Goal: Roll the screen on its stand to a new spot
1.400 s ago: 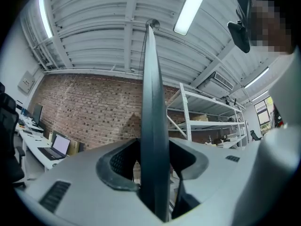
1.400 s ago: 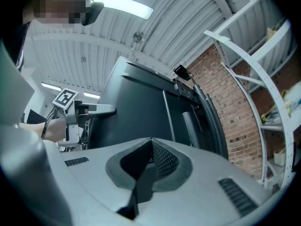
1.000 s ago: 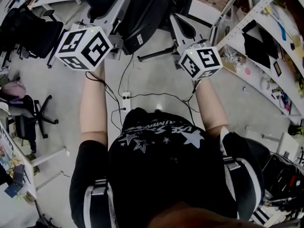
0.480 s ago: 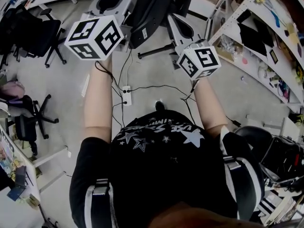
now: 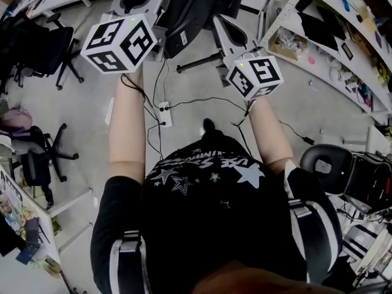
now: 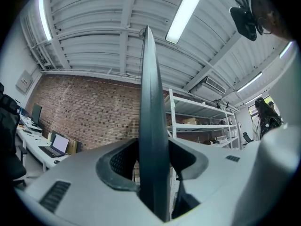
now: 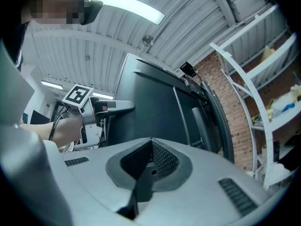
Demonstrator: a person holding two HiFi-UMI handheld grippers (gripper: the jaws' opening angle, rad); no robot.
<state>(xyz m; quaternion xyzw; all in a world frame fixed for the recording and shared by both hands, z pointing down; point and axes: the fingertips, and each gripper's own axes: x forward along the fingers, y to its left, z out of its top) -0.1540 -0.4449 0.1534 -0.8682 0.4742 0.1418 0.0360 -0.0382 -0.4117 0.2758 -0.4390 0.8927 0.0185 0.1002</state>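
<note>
Left gripper view: the fingers of my left gripper (image 6: 153, 149) are clamped on the screen (image 6: 151, 88). It stands edge-on between them as a thin dark blade that fills the notch and rises well above the tips.

Right gripper view: my right gripper (image 7: 149, 147) has its fingers drawn nearly together on a thin dark strip. I take this to be the screen's near edge, since the panel's dark back spreads directly beyond the tips. The left gripper sits at the far edge.

Head view: below and just ahead of the fingers, a black bar of the stand (image 5: 199, 63) lies on the grey floor (image 5: 318, 121). Behind the fingers, towards my feet, cables (image 5: 184, 103) and a power strip (image 5: 164, 114) trail across the floor. To the right of the right fingers, shelving (image 5: 343, 54) stands near.

Progress, as I judge it: both holds are made and the screen is upright on its stand. What remains is to roll it to the new spot, clear of the cables and shelving, then let go.
</note>
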